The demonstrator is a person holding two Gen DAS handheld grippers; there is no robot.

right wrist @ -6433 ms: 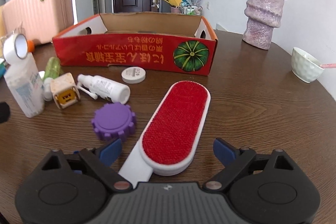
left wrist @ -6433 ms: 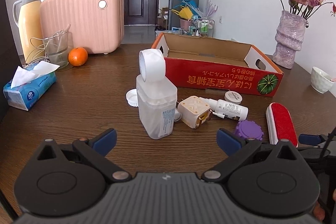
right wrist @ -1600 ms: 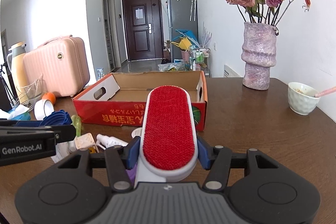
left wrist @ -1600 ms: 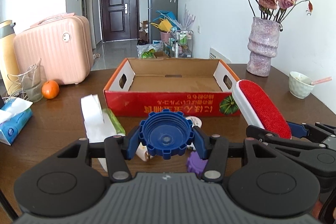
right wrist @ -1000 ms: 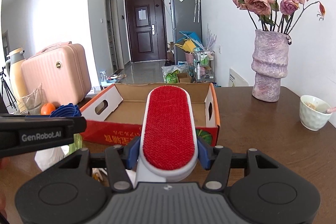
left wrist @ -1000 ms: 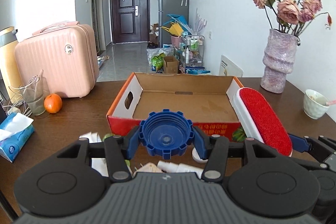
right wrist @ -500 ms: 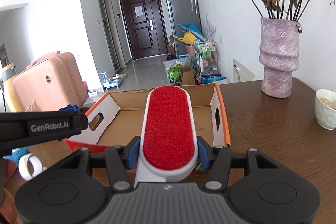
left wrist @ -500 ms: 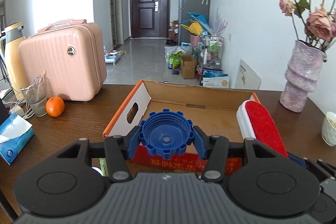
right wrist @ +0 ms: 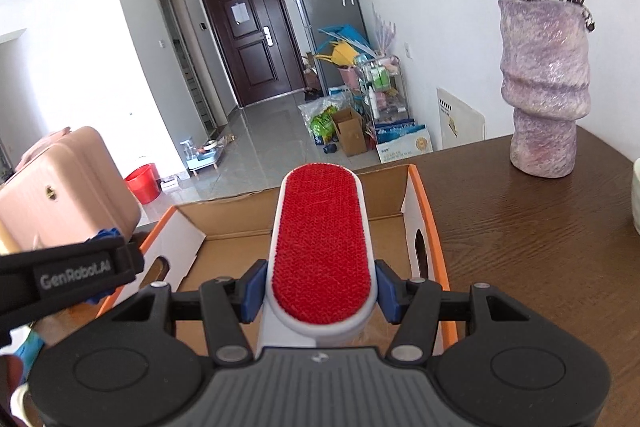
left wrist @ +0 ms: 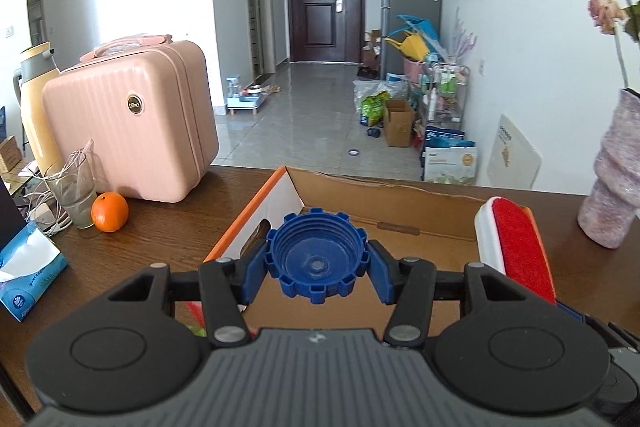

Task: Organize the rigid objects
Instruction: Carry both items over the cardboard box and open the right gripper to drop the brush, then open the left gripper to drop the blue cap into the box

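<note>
The left gripper (left wrist: pixel 316 269) clamps a blue cap (left wrist: pixel 317 254) between its pads, hollow side facing the camera, held over the left part of the open box (left wrist: pixel 280 193). To its right, the right gripper (right wrist: pixel 320 289) grips a red lint brush (right wrist: pixel 320 247) by its sides, the brush pointing forward above the box's right part.

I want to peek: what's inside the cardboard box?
The box shows only bare brown floor. The brush in the right gripper and the blue cap in the left gripper hide parts of it.
</note>
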